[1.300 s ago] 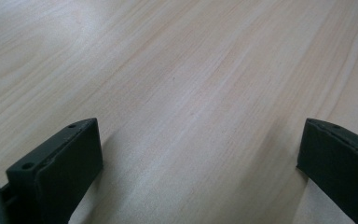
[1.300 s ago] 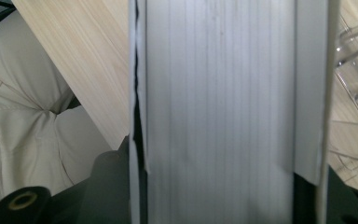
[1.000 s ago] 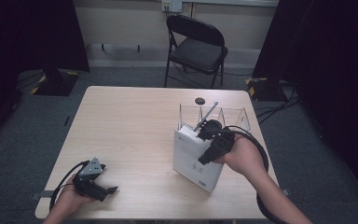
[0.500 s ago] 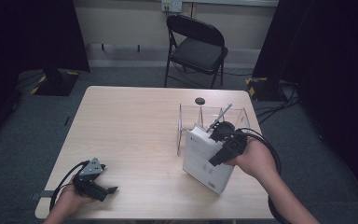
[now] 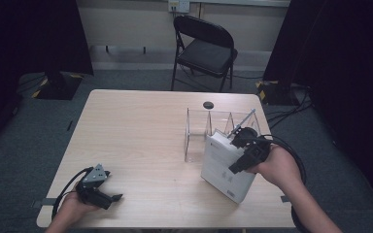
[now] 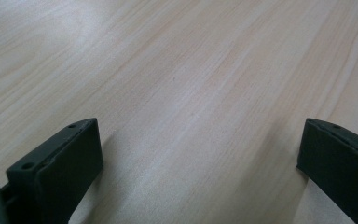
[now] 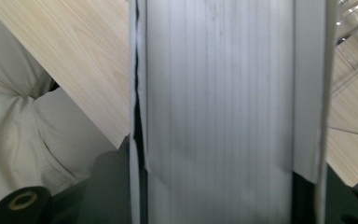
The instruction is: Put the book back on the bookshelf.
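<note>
The right gripper (image 5: 236, 145), jaws clamped across the book's (image 5: 223, 167) thick edge, bears a stiff, probably heavy load; left gripper (image 5: 108, 198) jaws stand wide.

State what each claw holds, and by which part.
The right claw grips the white book across its thickness at the top edge, beside the clear rack. The left claw holds nothing.

This looks like a recording room or lab set up for filming, not a home. A bare wooden tabletop (image 5: 141, 141) stands on grey carpet (image 5: 39, 121), black curtains (image 5: 34, 34) hang on both sides, a folding chair (image 5: 205, 48) waits behind, and cables (image 5: 286, 114) trail across the floor.
</note>
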`<state>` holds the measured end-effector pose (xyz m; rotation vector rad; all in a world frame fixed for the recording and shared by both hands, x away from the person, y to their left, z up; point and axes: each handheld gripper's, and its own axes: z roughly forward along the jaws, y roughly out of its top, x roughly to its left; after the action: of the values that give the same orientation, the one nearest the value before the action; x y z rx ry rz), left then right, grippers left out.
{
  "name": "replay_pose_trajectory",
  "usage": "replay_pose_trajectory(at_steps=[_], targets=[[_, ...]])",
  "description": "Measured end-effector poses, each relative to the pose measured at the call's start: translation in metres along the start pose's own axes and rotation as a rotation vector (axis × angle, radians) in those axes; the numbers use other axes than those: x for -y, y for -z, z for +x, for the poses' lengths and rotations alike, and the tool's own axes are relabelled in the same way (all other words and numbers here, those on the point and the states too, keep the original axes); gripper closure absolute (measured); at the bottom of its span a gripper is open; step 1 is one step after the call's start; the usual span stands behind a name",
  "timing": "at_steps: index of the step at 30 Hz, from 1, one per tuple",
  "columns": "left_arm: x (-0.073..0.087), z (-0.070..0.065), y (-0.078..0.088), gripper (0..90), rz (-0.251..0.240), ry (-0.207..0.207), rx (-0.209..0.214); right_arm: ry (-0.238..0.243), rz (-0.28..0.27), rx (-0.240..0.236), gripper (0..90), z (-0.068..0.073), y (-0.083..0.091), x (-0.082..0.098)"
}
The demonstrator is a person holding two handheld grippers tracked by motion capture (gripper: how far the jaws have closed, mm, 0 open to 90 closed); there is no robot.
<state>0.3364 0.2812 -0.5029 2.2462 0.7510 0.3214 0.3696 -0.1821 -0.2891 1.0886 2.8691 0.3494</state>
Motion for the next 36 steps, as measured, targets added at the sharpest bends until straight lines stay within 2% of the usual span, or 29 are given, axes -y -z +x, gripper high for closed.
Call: replay_pose_trajectory(at_steps=[16,27,36], targets=[[0.000,0.000,0.000,0.0,-0.001,0.002,-0.003,-0.052,0.008,0.012,52.7,-0.014,0.005,0.018],[0.000,0.000,0.000,0.0,-0.002,0.002,-0.004,-0.060,0.019,0.026,52.8,-0.020,0.007,0.027],[0.000,0.000,0.000,0.0,-0.001,0.003,-0.004,-0.097,0.023,0.021,52.7,-0.026,0.009,0.034]])
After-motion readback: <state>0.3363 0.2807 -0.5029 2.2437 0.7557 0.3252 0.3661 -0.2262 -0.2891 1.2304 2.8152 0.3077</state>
